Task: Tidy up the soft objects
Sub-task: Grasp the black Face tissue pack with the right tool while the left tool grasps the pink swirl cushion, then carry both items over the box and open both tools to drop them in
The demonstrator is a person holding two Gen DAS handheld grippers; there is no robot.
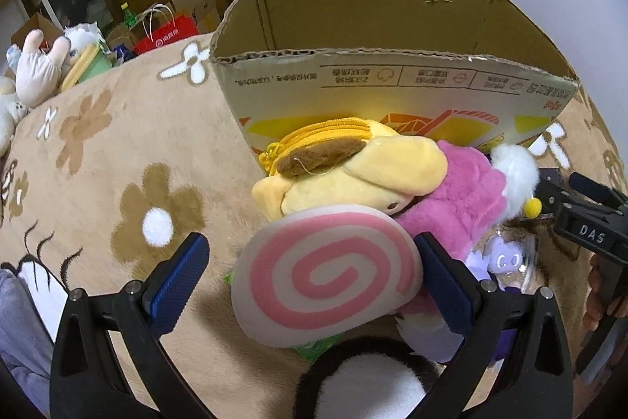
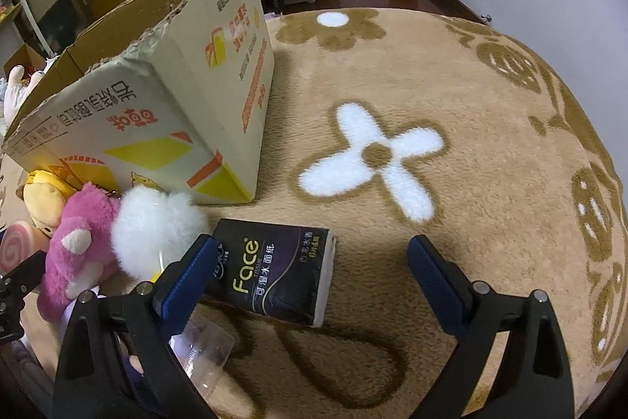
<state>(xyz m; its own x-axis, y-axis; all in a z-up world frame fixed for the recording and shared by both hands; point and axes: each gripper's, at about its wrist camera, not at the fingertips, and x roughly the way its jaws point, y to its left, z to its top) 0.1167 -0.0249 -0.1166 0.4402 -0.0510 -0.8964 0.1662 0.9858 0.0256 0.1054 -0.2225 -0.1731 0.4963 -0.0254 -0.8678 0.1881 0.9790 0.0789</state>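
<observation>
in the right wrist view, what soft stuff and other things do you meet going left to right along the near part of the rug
pink and white swirl cushion → pink plush bear → fluffy white pompom → black tissue pack labelled Face → white four-petal flower woven into the tan rug

A pink-white spiral cushion (image 1: pixel 325 275) leans on a yellow plush pouch (image 1: pixel 345 175) and, at its 3 o'clock, a pink plush (image 1: pixel 455 207), before the open cardboard box (image 1: pixel 376 73).
</observation>
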